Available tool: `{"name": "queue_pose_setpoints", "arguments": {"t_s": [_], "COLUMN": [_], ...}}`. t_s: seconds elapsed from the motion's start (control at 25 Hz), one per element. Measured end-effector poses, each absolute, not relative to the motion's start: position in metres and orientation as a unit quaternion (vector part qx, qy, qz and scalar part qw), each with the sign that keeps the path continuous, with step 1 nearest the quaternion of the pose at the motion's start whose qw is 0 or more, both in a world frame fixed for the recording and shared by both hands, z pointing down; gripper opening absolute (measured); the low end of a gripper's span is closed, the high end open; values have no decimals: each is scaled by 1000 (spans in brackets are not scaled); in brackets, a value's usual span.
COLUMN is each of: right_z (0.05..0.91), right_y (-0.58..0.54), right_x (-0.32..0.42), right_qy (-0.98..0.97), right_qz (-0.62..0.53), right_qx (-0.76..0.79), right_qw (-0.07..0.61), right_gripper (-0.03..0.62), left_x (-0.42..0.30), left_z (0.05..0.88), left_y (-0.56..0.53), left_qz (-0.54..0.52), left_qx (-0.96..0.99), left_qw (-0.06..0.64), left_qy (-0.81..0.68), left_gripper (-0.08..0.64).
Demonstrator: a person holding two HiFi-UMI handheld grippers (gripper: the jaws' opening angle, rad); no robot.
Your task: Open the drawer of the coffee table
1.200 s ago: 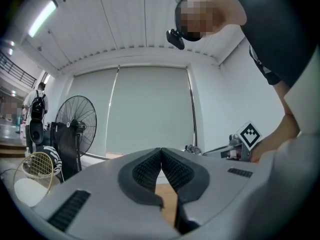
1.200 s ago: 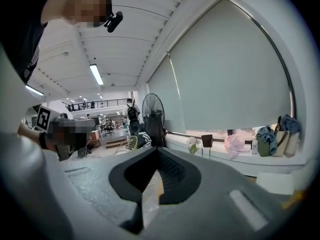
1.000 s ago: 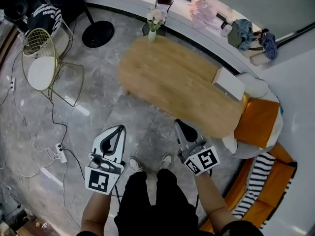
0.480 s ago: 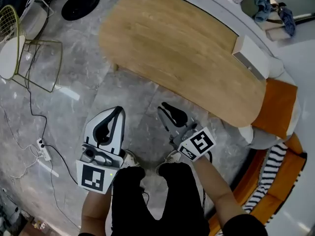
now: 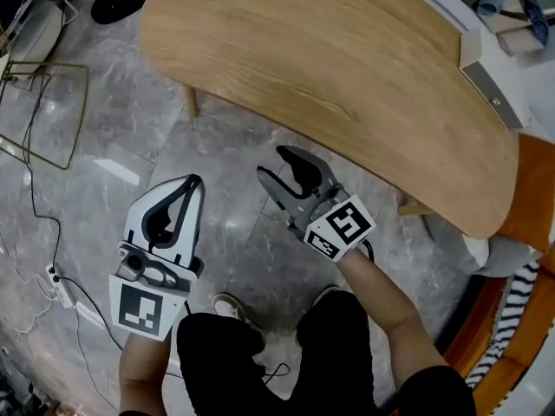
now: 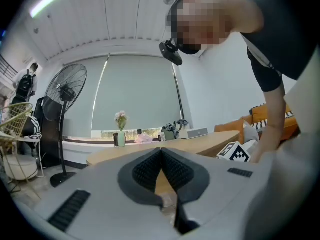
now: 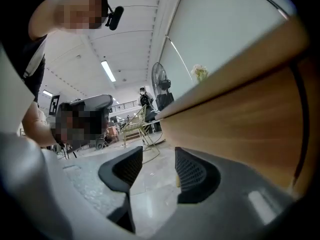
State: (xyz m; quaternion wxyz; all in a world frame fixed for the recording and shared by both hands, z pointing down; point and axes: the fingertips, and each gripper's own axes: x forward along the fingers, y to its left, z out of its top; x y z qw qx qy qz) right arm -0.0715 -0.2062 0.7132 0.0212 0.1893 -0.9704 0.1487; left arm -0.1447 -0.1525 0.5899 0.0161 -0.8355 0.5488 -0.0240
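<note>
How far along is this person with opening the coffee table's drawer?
Nothing done yet: no open drawer shows on the coffee table. In hand: the right gripper faces the table's wooden side, its jaws have just been opening, nothing between them; the left gripper is shut, empty. Remaining: grip the drawer front, pull.
</note>
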Motion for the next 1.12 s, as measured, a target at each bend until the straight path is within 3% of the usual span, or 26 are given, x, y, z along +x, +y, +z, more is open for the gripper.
{"name": "queue_pose_setpoints", "arguments": {"t_s": [0.28,0.6,1.12], "right_z": [777,784,750], "right_y": [-239,-278,-303], "right_x": [-89,-101,-106], "right_qy": [-970,-945,-892], "right_qz": [173,253,329], "right_qx": [171,189,191], "right_qw": [-17,-91,-244], "right_gripper": [253,334,333], "left_x": [-134,-141,-159], "left_z": [658,665,664], "left_y": [-173,-164,-142], "left_qz": [-4,21,0], "left_qx": [-853,-840,-819], "left_qw": [55,53,67], "left_qy": [519,539,569], "left_gripper": [8,8,8]}}
